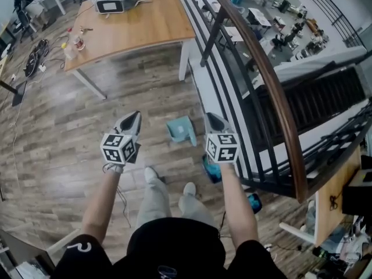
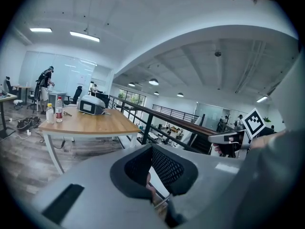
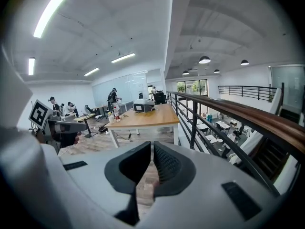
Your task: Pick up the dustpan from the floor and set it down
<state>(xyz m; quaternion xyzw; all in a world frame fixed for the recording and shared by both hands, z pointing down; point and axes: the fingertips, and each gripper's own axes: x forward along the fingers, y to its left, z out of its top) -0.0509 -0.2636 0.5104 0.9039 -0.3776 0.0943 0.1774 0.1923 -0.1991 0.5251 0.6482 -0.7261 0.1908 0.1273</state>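
Teal dustpan (image 1: 181,131), apparently beside railing (image 1: 281,100)

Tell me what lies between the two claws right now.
Head view: the light teal plastic dustpan lies on the wood-plank floor, in the gap between the left claw and right claw, touched by neither.
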